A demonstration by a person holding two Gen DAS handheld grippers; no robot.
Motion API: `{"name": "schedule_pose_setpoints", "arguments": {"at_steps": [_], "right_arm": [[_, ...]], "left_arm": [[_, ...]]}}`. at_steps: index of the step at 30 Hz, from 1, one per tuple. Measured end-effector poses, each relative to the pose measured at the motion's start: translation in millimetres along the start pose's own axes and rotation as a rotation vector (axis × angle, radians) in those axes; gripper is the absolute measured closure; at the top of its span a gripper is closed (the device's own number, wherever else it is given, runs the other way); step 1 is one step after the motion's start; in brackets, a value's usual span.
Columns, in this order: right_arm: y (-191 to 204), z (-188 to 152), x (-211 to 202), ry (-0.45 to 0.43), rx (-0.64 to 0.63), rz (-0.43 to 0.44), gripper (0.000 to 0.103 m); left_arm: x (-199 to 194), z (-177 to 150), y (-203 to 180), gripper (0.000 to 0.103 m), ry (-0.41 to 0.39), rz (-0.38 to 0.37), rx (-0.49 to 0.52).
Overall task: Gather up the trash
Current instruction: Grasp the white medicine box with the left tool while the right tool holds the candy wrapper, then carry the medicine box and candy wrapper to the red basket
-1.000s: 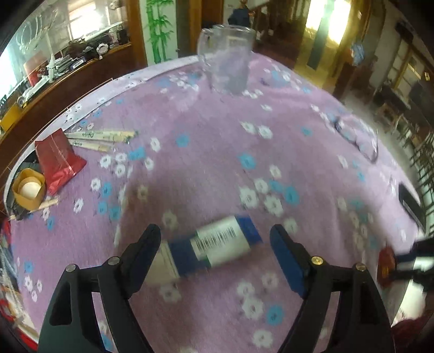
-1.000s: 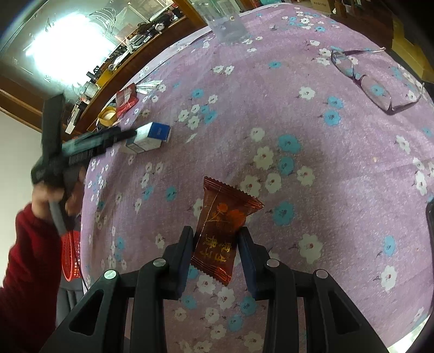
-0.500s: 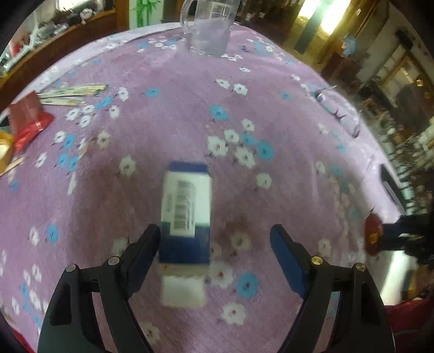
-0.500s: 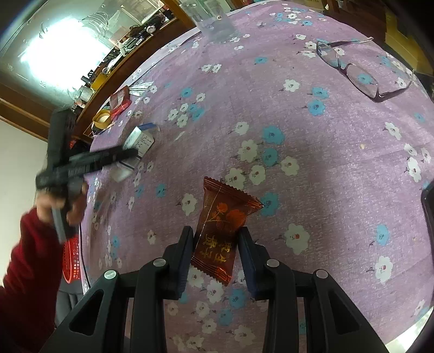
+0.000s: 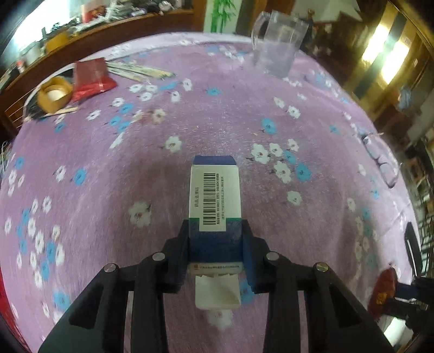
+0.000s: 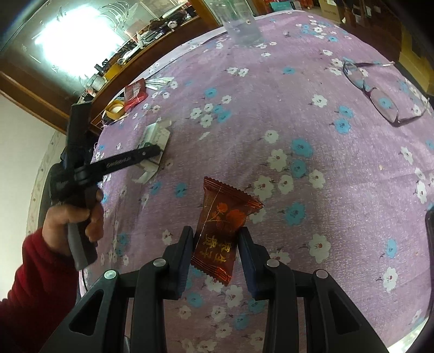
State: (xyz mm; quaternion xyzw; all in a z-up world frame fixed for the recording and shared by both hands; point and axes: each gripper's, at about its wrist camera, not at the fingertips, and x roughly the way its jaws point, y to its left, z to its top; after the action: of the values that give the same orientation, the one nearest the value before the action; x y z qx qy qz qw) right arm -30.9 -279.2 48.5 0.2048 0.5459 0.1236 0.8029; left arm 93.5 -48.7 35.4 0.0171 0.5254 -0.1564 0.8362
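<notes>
two grips: my left gripper [image 5: 215, 244] fingers closing onto blue-white cardboard box [image 5: 215, 201]; right gripper [image 6: 215, 252] fingers pinch dark red foil wrapper [image 6: 221, 230], both trash for collecting.

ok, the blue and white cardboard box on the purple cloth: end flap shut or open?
Open: the blue and white box shows its near white flap untucked.

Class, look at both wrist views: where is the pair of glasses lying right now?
The glasses lie on the purple flowered tablecloth at the right wrist view's upper right, near the table's edge, far from the clear jug.
</notes>
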Motion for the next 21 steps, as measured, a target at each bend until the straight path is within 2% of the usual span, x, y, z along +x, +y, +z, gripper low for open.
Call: {"name": "schedule_pose_setpoints", "arguments": {"at_steps": [3, 9, 14, 21], "right_arm": [[7.4, -2.7, 1.2, -0.007, -0.032, -0.03, 0.067], [36.1, -14.2, 14.1, -0.005, -0.141, -0.117, 0.067], [71.4, -29.2, 29.0, -0.004, -0.276, -0.191, 0.067], [121.9, -47.4, 39.5, -0.014, -0.413, -0.214, 0.066]], "left_arm": [[-28.9, -30.0, -4.3, 0.071, -0.081, 0.024, -0.009], [-72.0, -92.5, -7.3, 0.071, -0.176, 0.094, -0.028], [-100.6, -128.1, 3.3, 0.071, -0.208, 0.13, -0.051], [-132.3, -163.1, 24.9, 0.07, -0.236, 0.156, -0.105]]}}
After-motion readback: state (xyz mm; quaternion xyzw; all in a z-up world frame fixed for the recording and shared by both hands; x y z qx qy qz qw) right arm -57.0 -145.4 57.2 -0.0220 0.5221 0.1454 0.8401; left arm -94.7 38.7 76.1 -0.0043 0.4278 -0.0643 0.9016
